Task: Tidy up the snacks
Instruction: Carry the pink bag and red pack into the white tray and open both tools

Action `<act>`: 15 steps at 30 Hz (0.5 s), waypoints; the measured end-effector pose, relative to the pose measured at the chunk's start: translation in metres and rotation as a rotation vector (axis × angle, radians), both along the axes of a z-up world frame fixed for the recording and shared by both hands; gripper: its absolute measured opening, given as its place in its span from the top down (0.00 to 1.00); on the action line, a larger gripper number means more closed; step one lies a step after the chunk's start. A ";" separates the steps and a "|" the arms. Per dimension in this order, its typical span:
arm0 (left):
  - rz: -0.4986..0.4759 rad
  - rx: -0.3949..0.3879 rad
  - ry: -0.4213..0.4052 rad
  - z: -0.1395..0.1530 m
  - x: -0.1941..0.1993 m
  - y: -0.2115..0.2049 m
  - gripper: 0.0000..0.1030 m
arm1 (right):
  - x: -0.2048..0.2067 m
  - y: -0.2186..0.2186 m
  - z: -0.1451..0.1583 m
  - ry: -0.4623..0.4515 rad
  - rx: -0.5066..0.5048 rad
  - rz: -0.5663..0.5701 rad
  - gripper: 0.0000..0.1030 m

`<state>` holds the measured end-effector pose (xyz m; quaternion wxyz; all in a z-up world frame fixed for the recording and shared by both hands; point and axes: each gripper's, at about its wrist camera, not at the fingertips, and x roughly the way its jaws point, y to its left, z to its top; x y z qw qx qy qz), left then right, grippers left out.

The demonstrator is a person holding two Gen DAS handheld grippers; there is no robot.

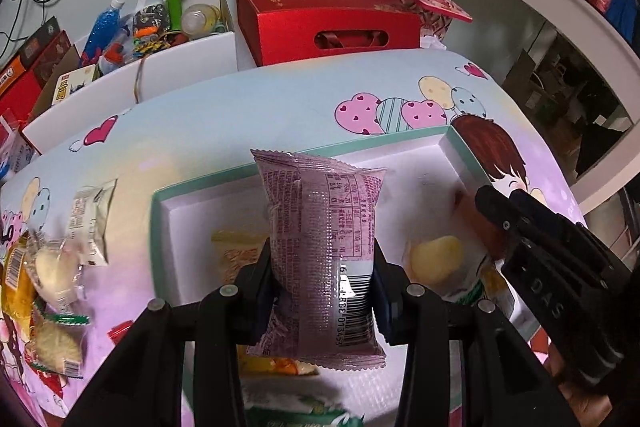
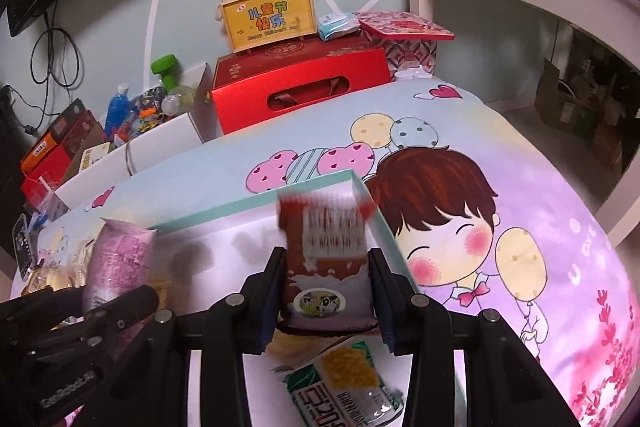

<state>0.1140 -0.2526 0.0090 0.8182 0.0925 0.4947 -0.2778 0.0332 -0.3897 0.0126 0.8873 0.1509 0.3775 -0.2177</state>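
The left tongs [image 1: 322, 287] grip a soft pink-purple foil snack packet [image 1: 322, 227] across its lower middle, holding it above the shallow white box with a mint-green rim [image 1: 280, 157] on the cartoon-printed surface [image 1: 260, 107], with loose snacks at its left. In the right wrist view, the right tongs [image 2: 326, 291] clamp a brown-and-white pillow snack bag [image 2: 326, 263] over the box's far right corner. Both packets look light, crinkly, slippery and crushable, so a gentle mid-body hold seems best.
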 end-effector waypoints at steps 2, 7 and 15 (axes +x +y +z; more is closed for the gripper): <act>-0.005 -0.002 0.007 -0.002 0.000 -0.004 0.58 | 0.000 -0.001 -0.001 0.000 0.003 0.002 0.58; 0.008 0.007 0.006 -0.004 0.001 -0.007 0.37 | -0.001 0.000 0.001 0.002 0.003 -0.004 0.58; 0.031 0.024 -0.026 0.005 -0.001 0.007 0.23 | 0.003 0.007 0.001 0.043 -0.018 0.016 0.56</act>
